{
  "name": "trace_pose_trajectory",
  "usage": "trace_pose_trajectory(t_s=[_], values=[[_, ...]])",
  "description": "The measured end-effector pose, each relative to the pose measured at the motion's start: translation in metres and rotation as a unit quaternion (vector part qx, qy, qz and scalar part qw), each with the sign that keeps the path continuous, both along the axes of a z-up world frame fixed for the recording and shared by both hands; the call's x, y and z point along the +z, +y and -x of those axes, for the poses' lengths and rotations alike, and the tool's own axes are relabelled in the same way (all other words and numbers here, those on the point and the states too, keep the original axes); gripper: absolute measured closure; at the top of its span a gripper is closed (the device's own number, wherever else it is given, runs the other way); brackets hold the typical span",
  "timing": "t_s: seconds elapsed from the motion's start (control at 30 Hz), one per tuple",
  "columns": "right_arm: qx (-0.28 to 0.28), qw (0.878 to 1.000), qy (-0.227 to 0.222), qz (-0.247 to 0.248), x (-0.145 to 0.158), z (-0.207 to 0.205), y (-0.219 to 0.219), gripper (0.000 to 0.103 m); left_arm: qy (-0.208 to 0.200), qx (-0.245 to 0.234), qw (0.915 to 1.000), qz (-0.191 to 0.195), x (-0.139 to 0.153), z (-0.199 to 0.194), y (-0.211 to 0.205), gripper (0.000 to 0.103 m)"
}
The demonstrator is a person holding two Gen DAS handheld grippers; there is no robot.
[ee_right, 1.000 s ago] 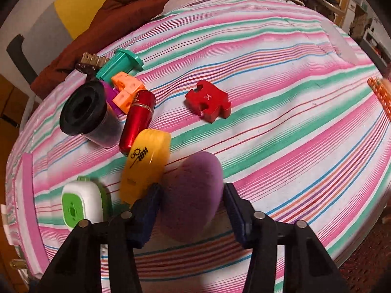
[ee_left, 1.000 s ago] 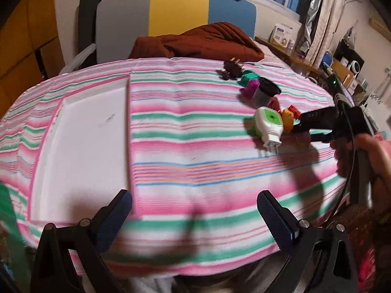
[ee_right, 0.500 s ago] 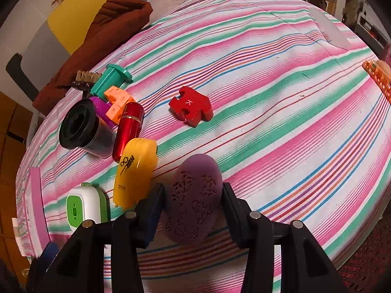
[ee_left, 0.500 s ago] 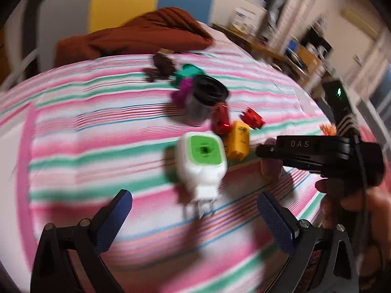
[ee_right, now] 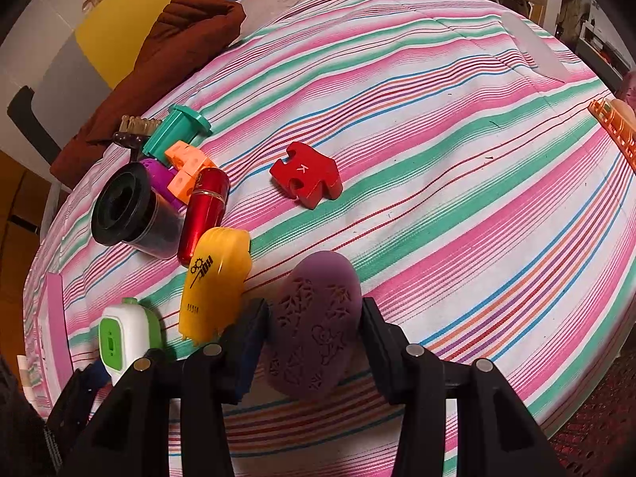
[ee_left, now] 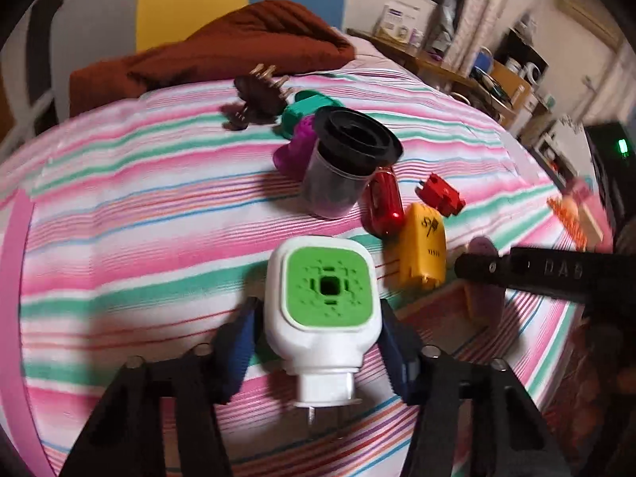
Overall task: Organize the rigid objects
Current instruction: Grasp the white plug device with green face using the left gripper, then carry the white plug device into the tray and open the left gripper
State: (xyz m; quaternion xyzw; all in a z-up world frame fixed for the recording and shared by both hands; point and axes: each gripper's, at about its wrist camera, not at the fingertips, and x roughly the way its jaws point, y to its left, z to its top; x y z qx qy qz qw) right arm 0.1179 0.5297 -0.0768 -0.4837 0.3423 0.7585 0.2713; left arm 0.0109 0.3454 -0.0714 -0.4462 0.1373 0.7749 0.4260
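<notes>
A white plug with a green face (ee_left: 328,286) lies on the striped bedspread (ee_left: 119,218), prongs toward the camera. My left gripper (ee_left: 318,330) straddles it; its jaws are closing, with the blue pads against the plug's two sides. In the right wrist view my right gripper (ee_right: 314,330) is shut on a purple embossed oval piece (ee_right: 318,310), held low over the cloth beside a yellow case (ee_right: 214,282). The right gripper's black finger and the purple piece (ee_left: 483,246) also show at the right of the left wrist view.
Behind the plug cluster a black-lidded cup (ee_right: 127,210), a red cylinder (ee_right: 204,210), orange blocks (ee_right: 187,167), a teal piece (ee_right: 179,131) and a brush (ee_right: 135,129). A red puzzle piece (ee_right: 306,173) lies apart. A brown blanket (ee_right: 175,47) is at the back, an orange rack (ee_right: 614,127) at right.
My left gripper swung right from over the white tray, came down over the plug, and its jaws narrowed around it. The right gripper stayed put, holding the purple piece.
</notes>
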Motion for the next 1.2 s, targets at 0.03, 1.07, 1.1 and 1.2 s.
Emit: trace_pose_trajectory(t_s=[0.03,1.07,1.1,1.2], values=[[0.0,1.0,-0.001,-0.001,-0.001,0.003,0.0,0.056,0.008,-0.009,0.9999,0.0,0.0,-0.002,-0.001,0.051],[0.013,0.997,0.065,-0.033,0.018,0.004,-0.008,0.059,-0.051,0.112,0.9828,-0.138,0.041,0.039,-0.163,0.051],[0.014,0.997,0.07,-0.033,0.019,0.004,-0.008,0.059,-0.05,0.122,0.9817,-0.138,0.042,0.045,-0.171,0.051],[0.012,0.996,0.081,-0.034,0.022,0.005,-0.008,0.059,-0.055,0.154,0.9765,-0.141,0.043,0.064,-0.193,0.051]])
